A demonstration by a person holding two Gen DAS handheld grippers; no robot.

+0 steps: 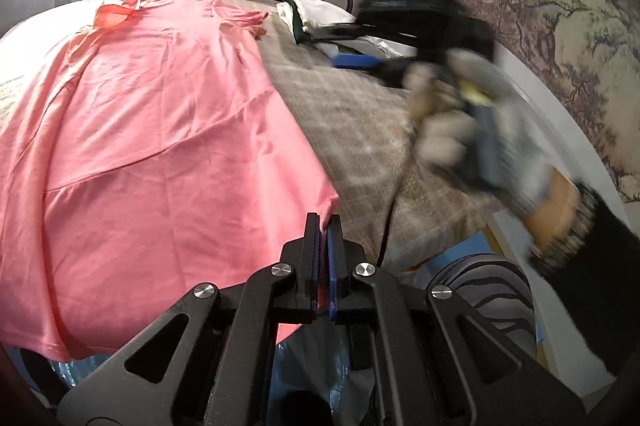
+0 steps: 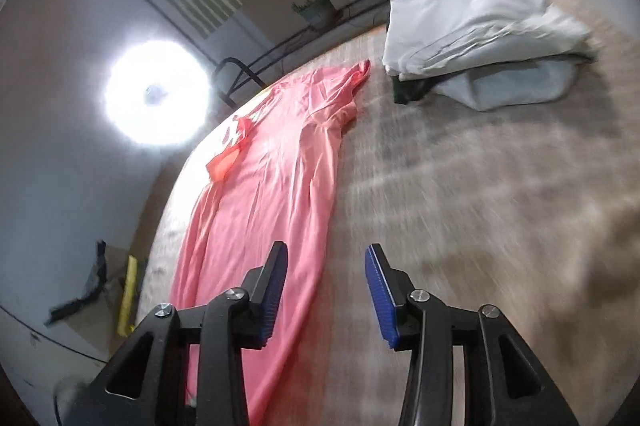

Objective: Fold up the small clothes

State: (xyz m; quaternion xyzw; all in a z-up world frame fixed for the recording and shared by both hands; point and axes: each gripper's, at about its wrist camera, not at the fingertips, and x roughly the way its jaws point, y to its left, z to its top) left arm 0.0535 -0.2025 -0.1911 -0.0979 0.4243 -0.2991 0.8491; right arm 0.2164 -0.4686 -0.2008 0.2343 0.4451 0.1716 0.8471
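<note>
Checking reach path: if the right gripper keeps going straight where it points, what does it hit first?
Probably the right edge of the pink shirt or the tablecloth beside it; the open right gripper straddles that edge. Blur hides depth.

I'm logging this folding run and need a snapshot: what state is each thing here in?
Pink shirt: spread flat on the table, unfolded, near corner pinched.
Left tongs: shut on the shirt's hem corner.
Right tongs: open, nothing between them, over the shirt's edge.
White clothes pile: folded, stacked at the far end.
Ring lamp: on.
</note>
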